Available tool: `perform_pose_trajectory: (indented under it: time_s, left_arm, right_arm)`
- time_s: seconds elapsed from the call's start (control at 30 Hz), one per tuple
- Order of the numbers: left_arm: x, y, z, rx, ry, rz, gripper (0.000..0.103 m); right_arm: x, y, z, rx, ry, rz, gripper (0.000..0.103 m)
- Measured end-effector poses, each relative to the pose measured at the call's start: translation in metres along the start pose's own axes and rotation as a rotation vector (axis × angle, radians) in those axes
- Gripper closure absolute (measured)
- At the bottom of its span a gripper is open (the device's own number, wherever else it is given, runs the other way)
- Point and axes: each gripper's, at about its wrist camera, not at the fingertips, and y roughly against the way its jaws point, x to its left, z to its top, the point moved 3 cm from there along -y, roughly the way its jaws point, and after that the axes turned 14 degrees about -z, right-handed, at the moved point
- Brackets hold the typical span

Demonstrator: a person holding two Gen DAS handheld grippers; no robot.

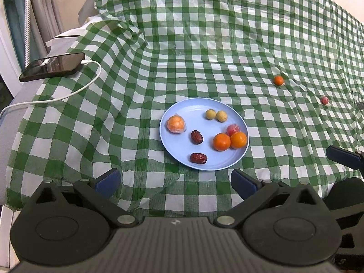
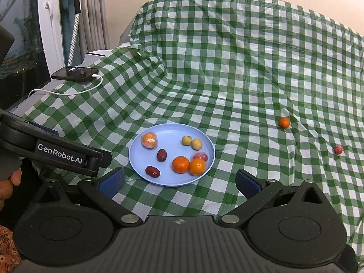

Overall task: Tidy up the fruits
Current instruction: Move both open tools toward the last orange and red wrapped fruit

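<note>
— So where do we stand, going left to right?

— Far left, a phone with its white charging cable lies on the checked cloth covering the tabletop, well apart from everything we need. We leave it alone.

— And the fruit?

— Most sits on the blue plate: a wrapped orange piece, two red dates, two small yellow fruits, two oranges touching each other and a pink wrapped one just behind them. Two strays remain on the cloth to the right: a small orange fruit and, further right, a small red fruit.

— Our grippers?

— Both hover short of the plate. The left gripper has its jaws spread wide and empty; the right gripper likewise, nothing between its jaws.

— Next, we judge?

— We take the right gripper to the small orange fruit, straddle it squarely and close gently, since it is round and likely to roll on the wrinkled cloth.

— Obstacles?

— Creases near it, and a crowded right side of the plate; we'd set it in the bare middle.
</note>
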Motion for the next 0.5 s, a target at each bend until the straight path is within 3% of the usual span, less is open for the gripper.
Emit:
perform_pose_trajectory:
  time_s: [0.27,0.5]
  left_arm:
    - [-0.006,-0.016,0.010,0.029,-0.006,0.007,0.000]
    - [-0.022,-0.038,0.029,0.051,-0.026,-0.005,0.000]
  right_arm:
    - [-0.013,-0.016,-0.001,0.023,-0.049,-0.009,0.001]
    - [-0.043,-0.033,-0.002,0.038,-0.113,-0.069,0.001]
